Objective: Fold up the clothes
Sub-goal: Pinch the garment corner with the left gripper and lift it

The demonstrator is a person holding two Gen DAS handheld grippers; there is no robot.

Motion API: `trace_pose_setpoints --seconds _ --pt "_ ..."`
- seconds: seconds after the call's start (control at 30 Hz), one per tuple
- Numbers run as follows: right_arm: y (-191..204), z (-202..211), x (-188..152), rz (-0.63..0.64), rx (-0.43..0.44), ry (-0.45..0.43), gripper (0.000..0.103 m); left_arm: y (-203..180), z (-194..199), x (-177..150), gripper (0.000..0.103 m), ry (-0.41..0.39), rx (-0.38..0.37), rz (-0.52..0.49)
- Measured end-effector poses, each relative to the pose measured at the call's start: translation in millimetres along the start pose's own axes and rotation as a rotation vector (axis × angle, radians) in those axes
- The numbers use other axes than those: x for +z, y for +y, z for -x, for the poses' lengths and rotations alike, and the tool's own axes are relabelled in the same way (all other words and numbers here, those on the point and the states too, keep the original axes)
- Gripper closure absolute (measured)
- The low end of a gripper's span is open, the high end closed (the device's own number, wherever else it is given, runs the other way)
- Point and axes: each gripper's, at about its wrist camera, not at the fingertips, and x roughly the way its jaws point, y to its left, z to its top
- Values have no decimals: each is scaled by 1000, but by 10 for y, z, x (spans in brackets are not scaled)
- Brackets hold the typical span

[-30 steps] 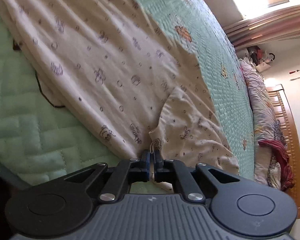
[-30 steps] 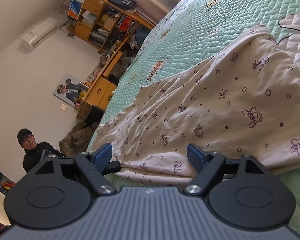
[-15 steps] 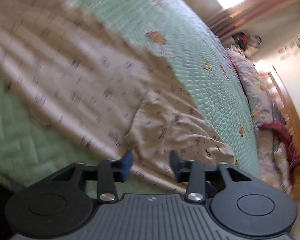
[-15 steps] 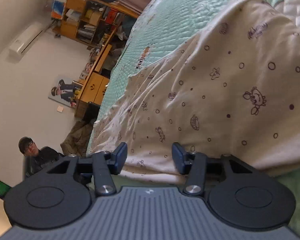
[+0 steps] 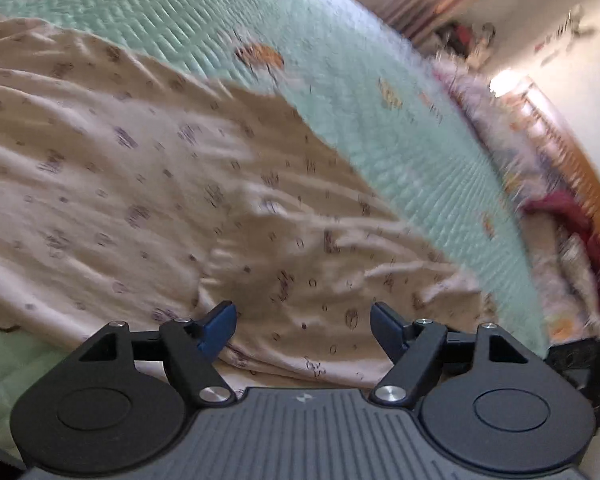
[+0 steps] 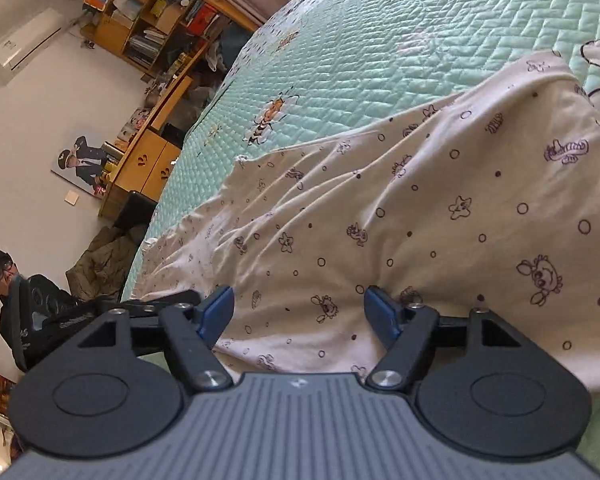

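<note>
Garment, cream with a small print, lies spread and creased on the green quilt. Left gripper and right gripper have just been opening; both hover empty. Judged between folds; next, fresh pinches on the near edge.
</note>
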Motion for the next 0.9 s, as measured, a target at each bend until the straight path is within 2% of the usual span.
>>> trace_pose_setpoints --seconds 0.07,0.1,0.17,0.23,0.37,0.5,0.67,0.9 --pt "66 6 2 7 -1 -3 29 173 276 127 25 -93 -5 44" --pt "96 15 -5 20 3 -5 29 324 461 204 24 -158 18 79" --pt "193 5 -28 45 17 -11 29 703 870 323 16 -301 90 173" --pt "264 -17 -36 51 34 -8 29 1138 1245 396 14 -416 182 276" --pt "335 -133 -67 54 35 26 29 1938 1650 404 14 -488 266 450" --pt "396 -265 -139 64 23 77 29 2439 1640 522 17 -454 252 502" --pt "450 -311 -182 71 -3 105 28 2668 1613 725 16 -444 160 485" --pt "449 -371 -178 58 -28 105 27 2823 1429 943 11 -395 90 404"
